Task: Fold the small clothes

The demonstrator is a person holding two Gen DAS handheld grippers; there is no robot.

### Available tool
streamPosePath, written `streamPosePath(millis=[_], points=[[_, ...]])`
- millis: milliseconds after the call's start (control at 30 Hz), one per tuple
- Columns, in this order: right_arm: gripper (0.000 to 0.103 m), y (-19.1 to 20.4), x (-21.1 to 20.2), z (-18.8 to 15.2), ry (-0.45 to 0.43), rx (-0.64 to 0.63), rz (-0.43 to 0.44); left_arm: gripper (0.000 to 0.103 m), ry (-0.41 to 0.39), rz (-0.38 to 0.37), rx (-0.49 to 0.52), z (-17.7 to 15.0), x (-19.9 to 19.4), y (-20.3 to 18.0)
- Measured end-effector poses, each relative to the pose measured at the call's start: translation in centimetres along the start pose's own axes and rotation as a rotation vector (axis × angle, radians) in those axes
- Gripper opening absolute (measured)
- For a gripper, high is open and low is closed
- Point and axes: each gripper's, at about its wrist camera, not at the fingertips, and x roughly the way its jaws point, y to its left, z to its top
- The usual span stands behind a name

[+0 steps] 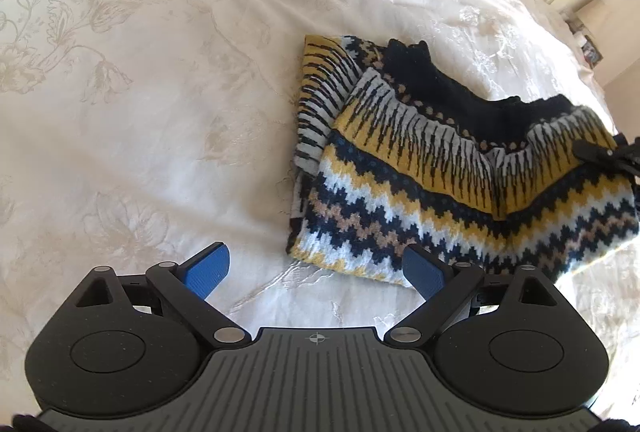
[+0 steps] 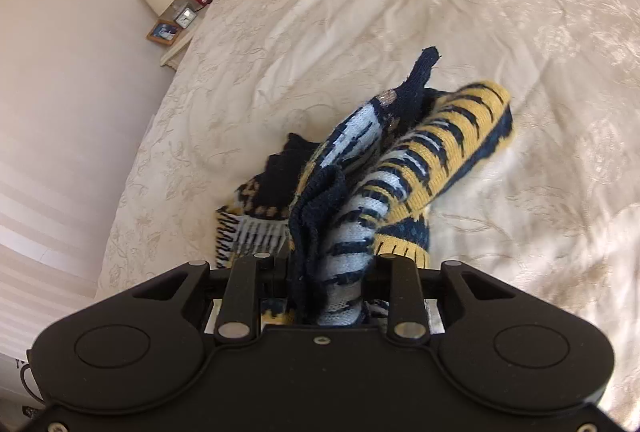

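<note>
On the cream floral-embroidered bedspread (image 1: pixel 160 91), my right gripper (image 2: pixel 332 288) pinches the navy, yellow and white zigzag knitted sweater (image 1: pixel 440 191), my left gripper (image 1: pixel 316 268) gaping empty beside it.

No readable text, only a small crosshair mark on the left claw (image 1: pixel 316 272) body

The cream floral bedspread (image 1: pixel 132 103) lies bare across the whole left and top of the left wrist view; the folded yellow, navy and white patterned knit sweater (image 1: pixel 460 191) fills the right; a cluttered white nightstand (image 2: pixel 178 43) stands upper left in the right view.
</note>
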Motion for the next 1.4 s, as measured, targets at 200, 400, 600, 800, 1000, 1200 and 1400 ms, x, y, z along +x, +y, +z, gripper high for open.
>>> streamPosePath(millis=[200, 400, 600, 800, 1000, 1200, 1400], points=[[0.038, 6.1, 5.4, -0.7, 0.069, -0.092, 0.011, 0.094, 0.003, 0.004, -0.014, -0.5, -1.1, 3.2], [0.038, 9.8, 11.8, -2.6, 0.178, -0.180, -0.054, 0.094, 0.019, 0.019, -0.061, -1.4, -1.7, 5.9], [0.038, 12.3, 14.3, -4.4, 0.223, -0.263, -0.108, 0.094, 0.028, 0.023, -0.089, -2.2, -1.8, 7.1], [0.039, 14.1, 15.3, -5.0, 0.239, -0.351, -0.143, 0.094, 0.039, 0.016, -0.099, -2.6, -1.4, 6.9], [0.051, 15.6, 15.4, -5.4, 0.235, -0.376, -0.053, 0.094, 0.052, 0.008, -0.101, -3.0, -1.0, 6.1], [0.051, 16.3, 13.2, -5.5, 0.194, -0.350, 0.102, 0.094, 0.045, 0.004, -0.086, -2.9, -1.2, 5.1], [0.060, 13.4, 8.9, -4.6, 0.106, -0.277, 0.110, 0.094, 0.014, -0.006, -0.052, -1.5, -1.6, 3.7]])
